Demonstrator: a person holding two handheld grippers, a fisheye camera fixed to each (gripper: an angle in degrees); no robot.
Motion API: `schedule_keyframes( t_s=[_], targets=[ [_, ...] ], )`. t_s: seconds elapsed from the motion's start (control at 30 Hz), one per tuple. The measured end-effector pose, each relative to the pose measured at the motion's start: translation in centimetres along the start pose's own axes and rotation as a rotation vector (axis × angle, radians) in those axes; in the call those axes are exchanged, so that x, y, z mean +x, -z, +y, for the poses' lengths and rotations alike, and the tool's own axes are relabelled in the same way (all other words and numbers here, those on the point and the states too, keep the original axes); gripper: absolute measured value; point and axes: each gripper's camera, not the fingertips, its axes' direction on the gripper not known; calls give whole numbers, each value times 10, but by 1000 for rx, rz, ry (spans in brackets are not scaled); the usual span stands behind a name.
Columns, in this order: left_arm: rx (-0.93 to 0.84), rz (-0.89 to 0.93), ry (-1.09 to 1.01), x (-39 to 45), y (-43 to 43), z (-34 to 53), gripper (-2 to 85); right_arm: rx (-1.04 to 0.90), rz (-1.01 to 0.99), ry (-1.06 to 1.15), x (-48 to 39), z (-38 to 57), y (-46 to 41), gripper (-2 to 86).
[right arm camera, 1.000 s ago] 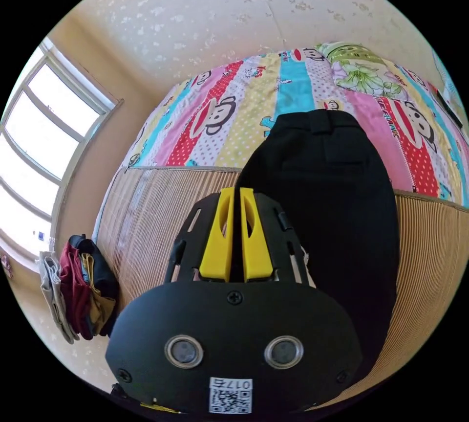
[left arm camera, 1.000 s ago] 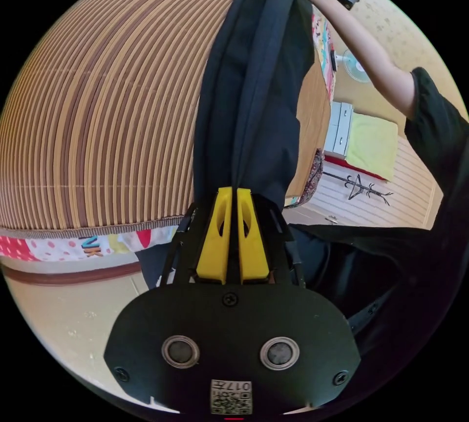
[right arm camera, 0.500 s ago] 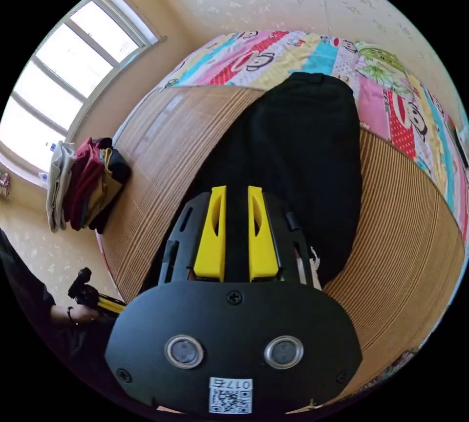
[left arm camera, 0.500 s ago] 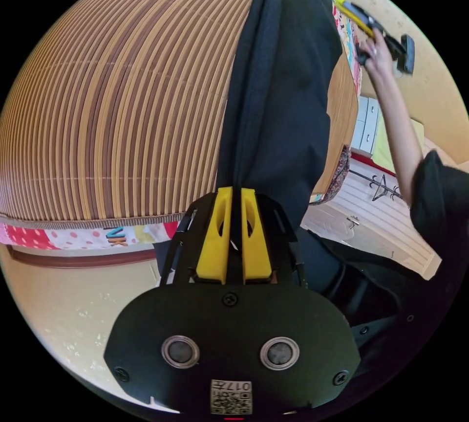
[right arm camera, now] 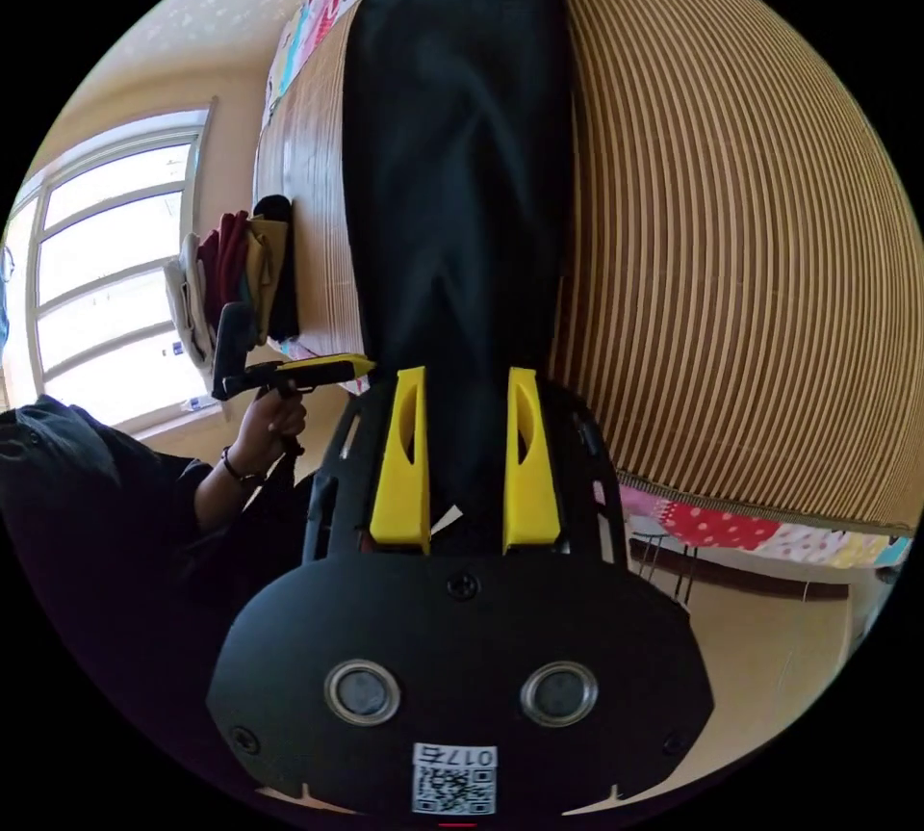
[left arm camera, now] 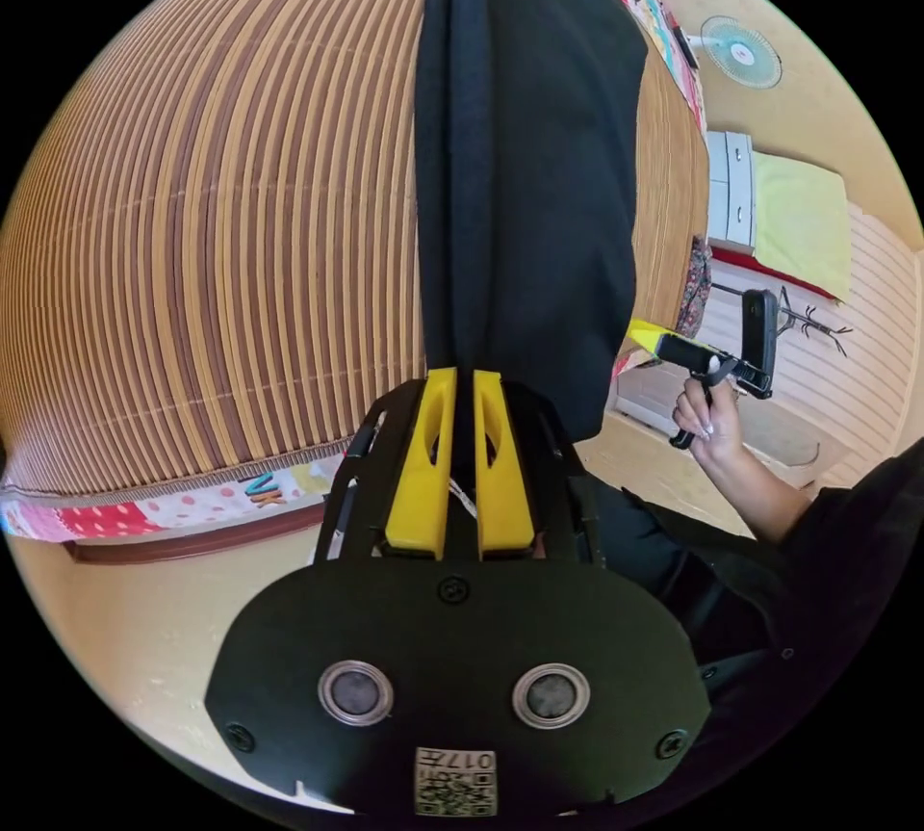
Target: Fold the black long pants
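I am holding the left gripper (left arm camera: 455, 378) at the near edge of the bed, its yellow jaws drawn close together and pinching the near end of the black pants (left arm camera: 525, 157). The pants are lying in one long, narrow strip on the striped bamboo mat (left arm camera: 212, 224), running from my jaws away to the far end of the mat. A patterned bedsheet (left arm camera: 144, 508) is showing as a band under the mat's near edge.

In the left gripper view, the right gripper (left arm camera: 674, 345) is hanging just right of the pants, gripped by a hand (left arm camera: 707, 422). Beyond it, a fan (left arm camera: 741, 51), a white drawer unit (left arm camera: 727, 200) and a yellow-green cloth (left arm camera: 804, 220) are standing against the far wall.

In the right gripper view, I am keeping the right gripper (right arm camera: 466, 378) over the same near end of the pants (right arm camera: 462, 147). Its jaws are standing apart, with the black cloth lying between and beneath them; I cannot tell whether either jaw is touching it. The mat (right arm camera: 751, 224) is spreading away to the right of the pants.

To the left in this view, the left gripper (right arm camera: 318, 371) is showing side-on in the other hand (right arm camera: 269, 427), just beside the pants' near end. Behind it, a stack of folded clothes (right arm camera: 236, 277) is sitting at the mat's left edge, near a bright window (right arm camera: 106, 282).
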Motion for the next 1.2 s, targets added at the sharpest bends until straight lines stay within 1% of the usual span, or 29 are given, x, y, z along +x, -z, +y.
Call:
schedule_keyframes(
  t_s=[0.1, 0.17, 0.27, 0.3, 0.4, 0.53, 0.57, 0.6, 0.67, 0.7, 0.77, 0.83, 0.9, 0.93, 0.97, 1.03, 1.1, 1.17, 1.2],
  targets=[
    [-21, -5, -28, 5, 4, -1, 18, 8, 68, 20, -1, 14, 11, 91],
    [-26, -2, -35, 6, 7, 2, 2, 54, 86, 9, 2, 23, 23, 92],
    [-27, -17, -58, 9, 9, 4, -6, 207, 119, -87, 15, 36, 47, 110],
    [-32, -30, -59, 9, 8, 4, -7, 224, 101, -104, 20, 37, 50, 118],
    [-57, -52, -68, 10, 6, 4, -7, 169, 52, -120, 31, 34, 36, 129],
    [55, 34, -83, 13, 24, 6, 7, 178, 22, -115, 23, 40, 38, 120],
    [78, 53, -88, 15, 27, 4, 45, 177, 2, -100, 21, 41, 40, 111],
    [83, 50, -77, 15, 27, 2, 64, 180, -39, -78, 17, 44, 42, 94],
    [71, 22, -49, 24, 15, -7, 83, 188, -48, -99, 14, 47, 44, 78],
    [67, 4, -46, 27, 11, -9, 80, 183, -28, -116, 12, 48, 45, 63],
    [41, -125, -24, 38, -1, -12, 39, 176, 8, -120, 7, 50, 51, 43],
    [40, -137, -57, 42, -1, -10, 18, 158, 8, -102, 2, 53, 59, 31],
    [38, -63, -103, 39, 11, -6, 4, 158, -111, -85, -4, 61, 78, 22],
    [73, 58, -157, 36, 29, 1, -1, 171, -191, -63, -10, 68, 89, 20],
    [150, 188, -211, 32, 52, 14, -4, 177, -214, -54, -14, 71, 94, 18],
    [189, 282, -225, 20, 74, 28, -7, 165, -188, -26, -26, 78, 107, 16],
    [161, 289, -202, 4, 78, 36, -8, 117, -89, 65, -39, 84, 110, 13],
    [152, 211, -136, -16, 63, 42, -7, 12, -47, 86, -38, 80, 89, 11],
    [146, 189, -118, -20, 56, 41, -6, -51, 10, 96, -32, 77, 73, 10]
  ],
)
